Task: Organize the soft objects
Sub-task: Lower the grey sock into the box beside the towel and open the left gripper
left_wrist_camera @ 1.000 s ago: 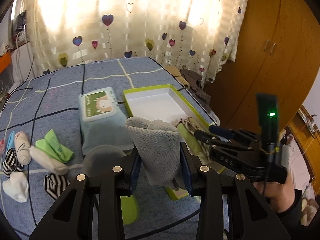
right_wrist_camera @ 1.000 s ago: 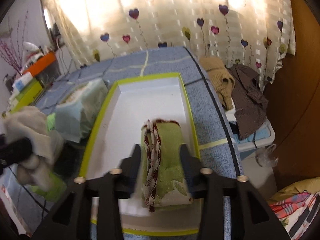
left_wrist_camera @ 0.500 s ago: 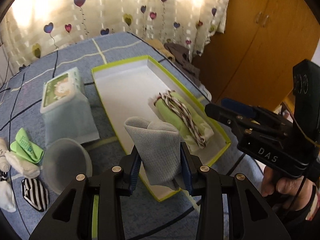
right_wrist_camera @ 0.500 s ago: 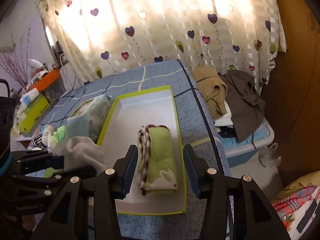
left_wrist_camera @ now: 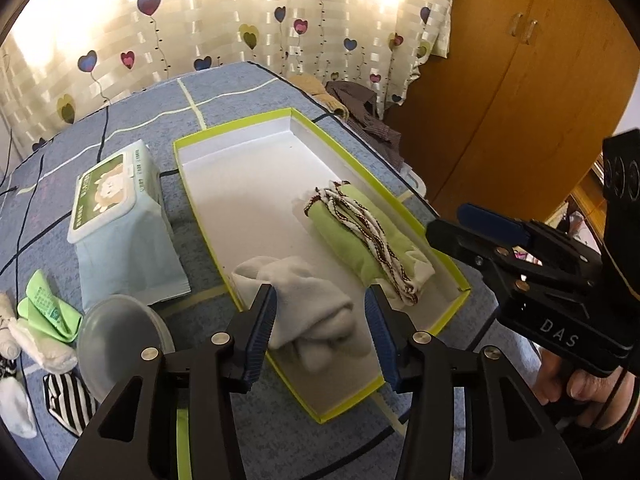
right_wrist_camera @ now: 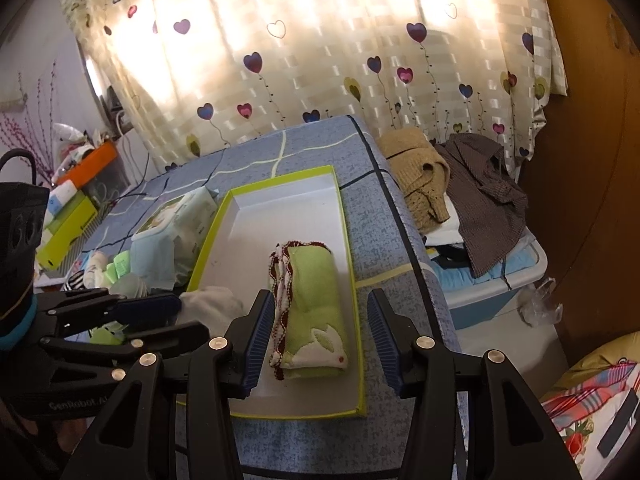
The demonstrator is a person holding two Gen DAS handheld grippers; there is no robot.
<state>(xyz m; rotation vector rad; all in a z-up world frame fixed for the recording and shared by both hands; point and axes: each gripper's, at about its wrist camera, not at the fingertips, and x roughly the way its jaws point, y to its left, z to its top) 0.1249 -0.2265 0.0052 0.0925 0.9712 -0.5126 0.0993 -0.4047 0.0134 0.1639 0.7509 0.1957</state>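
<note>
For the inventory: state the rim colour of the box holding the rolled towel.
Lime green rim on the box, white inside. Clearest in the left wrist view.

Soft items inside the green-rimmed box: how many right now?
2: a grey sock near the box's front left, between the open left tongs, and a rolled green towel along its right side. None looks hidden.

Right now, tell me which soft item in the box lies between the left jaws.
The grey sock, at the box's near end. The green towel lies rolled along its right wall, outside those jaws.
</note>
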